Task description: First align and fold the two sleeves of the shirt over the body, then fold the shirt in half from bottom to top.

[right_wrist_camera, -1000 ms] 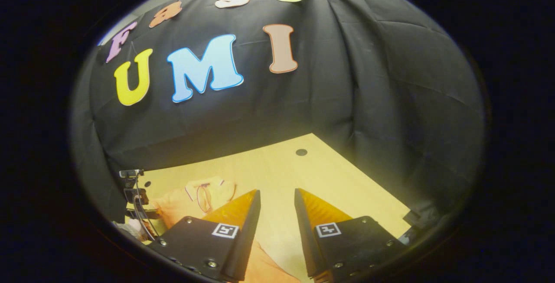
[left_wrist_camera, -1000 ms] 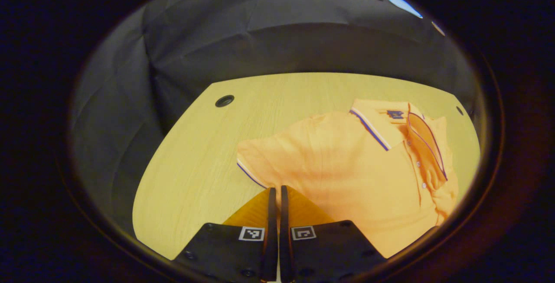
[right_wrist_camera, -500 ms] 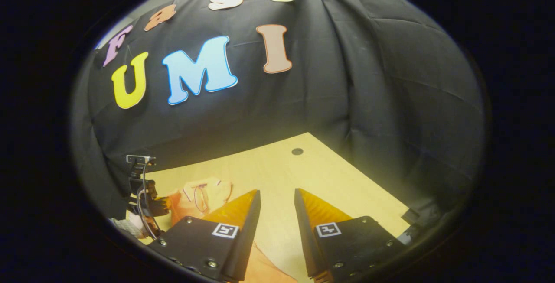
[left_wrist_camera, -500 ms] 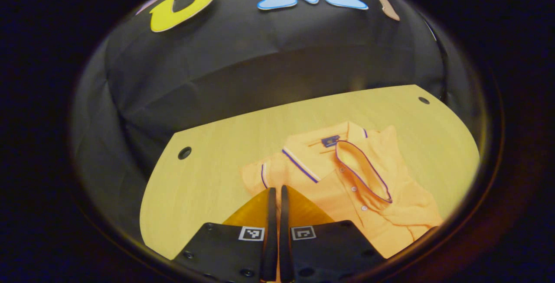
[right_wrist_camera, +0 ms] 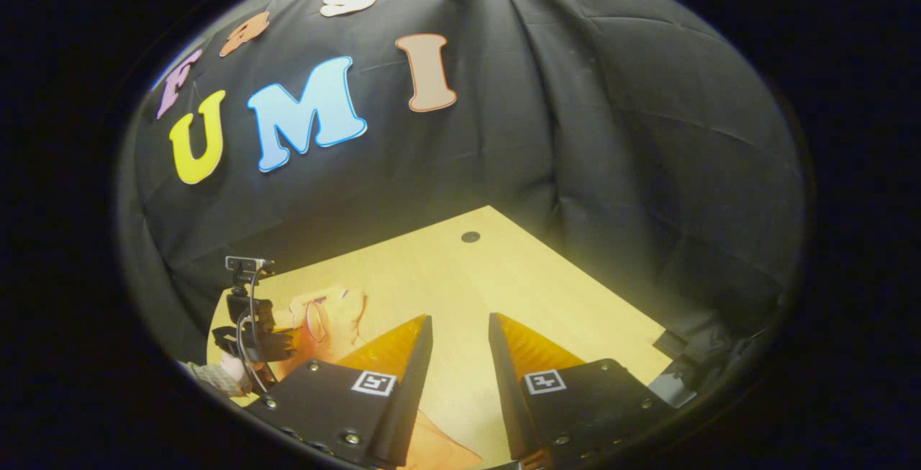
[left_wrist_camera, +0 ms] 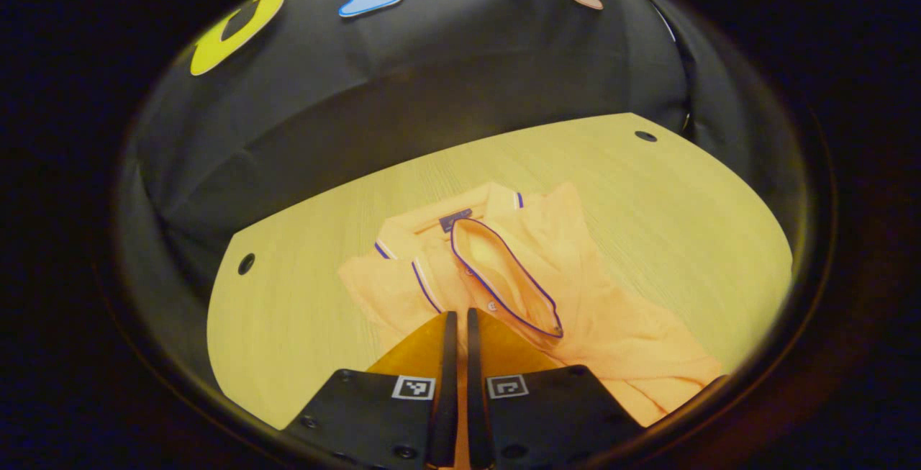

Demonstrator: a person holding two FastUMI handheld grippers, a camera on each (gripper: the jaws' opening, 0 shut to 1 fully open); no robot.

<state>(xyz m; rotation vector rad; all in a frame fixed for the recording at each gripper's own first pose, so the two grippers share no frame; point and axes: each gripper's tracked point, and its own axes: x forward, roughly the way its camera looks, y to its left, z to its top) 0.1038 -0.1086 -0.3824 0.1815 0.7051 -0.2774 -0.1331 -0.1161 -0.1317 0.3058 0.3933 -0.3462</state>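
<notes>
The left gripper (left_wrist_camera: 457,322) is pointing forward and down over the wooden table (left_wrist_camera: 669,225), and its two fingers are lying almost together, with only a thin slit between them. A strip of orange cloth is showing inside this slit low in the left gripper view, so the fingers are pinching a part of the orange shirt (left_wrist_camera: 547,290); which part of the shirt it is, I cannot tell. The shirt is lying crumpled on the table just in front of these fingertips, with its striped collar (left_wrist_camera: 496,268) facing the camera and the rest of the cloth running away to the right.

The right gripper (right_wrist_camera: 460,333) is hanging higher above the table (right_wrist_camera: 504,276) and is looking toward the black cloth wall (right_wrist_camera: 611,132). Its fingers are standing well apart, and bare table is showing in the gap between them; they are gripping nothing. A bit of orange cloth is lying below them at the bottom edge.

The right gripper view is also showing the left gripper (right_wrist_camera: 252,333) from far off, at the left side, with a small camera on top of it and a hand (right_wrist_camera: 227,369) under it. It is sitting beside the bunched shirt (right_wrist_camera: 324,319). The left gripper view is giving the close look at the collar and the small buttons below it.
</notes>
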